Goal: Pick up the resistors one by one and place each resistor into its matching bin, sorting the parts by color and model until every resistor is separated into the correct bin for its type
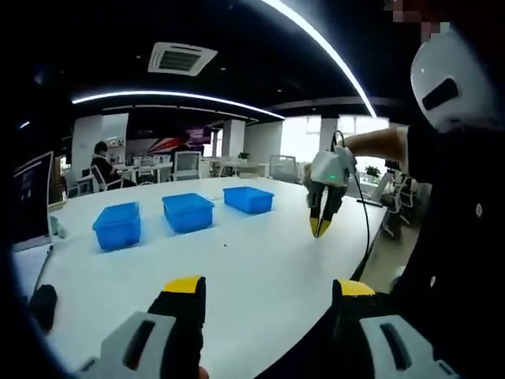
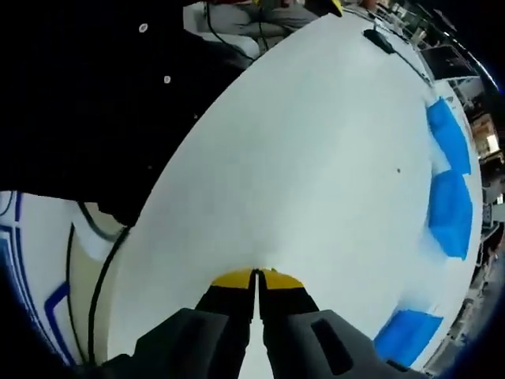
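Jaws first: in the left gripper view the left gripper (image 1: 264, 288) stands wide, its two yellow-tipped jaws rising at lower centre with bare white surface (image 1: 252, 260) between them and nothing held. In the right gripper view the right gripper (image 2: 256, 278) has its yellow tips pressed together at bottom centre; I can see nothing pinched between them, though anything as thin as a resistor lead would be too small to tell. That same gripper appears at right of centre in the left gripper view, pointing tips-down a little above the surface, a cable trailing off it.

Outward from there, three blue bins (image 1: 188, 212) sit in a row across the middle left of the left gripper view, well apart from both grippers; in the right gripper view they run down the right edge. Spaced out like that, each probably takes one type. A tiny dark speck (image 2: 398, 170) lies on the surface near the bins; it may be a resistor, but it is too small to say. No pile of parts can be made out.

A laptop (image 1: 31, 197) stands at the far left edge, and a seated person (image 1: 101, 162) is in the background.
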Demonstrator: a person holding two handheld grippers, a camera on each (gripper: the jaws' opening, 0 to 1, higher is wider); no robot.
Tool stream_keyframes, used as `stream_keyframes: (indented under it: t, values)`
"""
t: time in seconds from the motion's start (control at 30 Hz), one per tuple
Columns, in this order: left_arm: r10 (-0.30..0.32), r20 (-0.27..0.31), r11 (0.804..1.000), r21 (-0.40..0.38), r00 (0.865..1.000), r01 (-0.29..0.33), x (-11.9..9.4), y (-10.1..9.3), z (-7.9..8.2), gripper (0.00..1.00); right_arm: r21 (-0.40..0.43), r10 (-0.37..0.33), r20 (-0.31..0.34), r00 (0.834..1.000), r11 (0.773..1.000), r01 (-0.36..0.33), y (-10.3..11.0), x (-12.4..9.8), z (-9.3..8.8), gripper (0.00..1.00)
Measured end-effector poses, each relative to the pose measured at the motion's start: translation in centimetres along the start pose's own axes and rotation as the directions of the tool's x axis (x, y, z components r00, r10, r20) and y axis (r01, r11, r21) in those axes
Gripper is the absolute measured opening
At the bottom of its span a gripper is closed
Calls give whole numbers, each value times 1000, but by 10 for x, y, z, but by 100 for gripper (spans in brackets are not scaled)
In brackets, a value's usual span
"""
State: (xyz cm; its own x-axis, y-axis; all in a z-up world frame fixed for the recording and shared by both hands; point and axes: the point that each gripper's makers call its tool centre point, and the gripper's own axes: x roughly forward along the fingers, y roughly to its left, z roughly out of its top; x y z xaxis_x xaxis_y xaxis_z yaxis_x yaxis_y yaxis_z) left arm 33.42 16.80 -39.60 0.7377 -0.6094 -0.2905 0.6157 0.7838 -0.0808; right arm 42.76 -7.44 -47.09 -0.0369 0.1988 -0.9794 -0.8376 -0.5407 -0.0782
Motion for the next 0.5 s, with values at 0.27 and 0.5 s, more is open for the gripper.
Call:
stream_keyframes:
  t: [0.27,0.5]
  values:
    - [48,64,999,-5,997,-48,1,16,17,66,276,-284,231,931,936,217,-15,-55,3,5]
    - [72,114,997,1,991,-73,3,24,31,66,706,-684,276,675,621,340,-20,-111,-17,5]
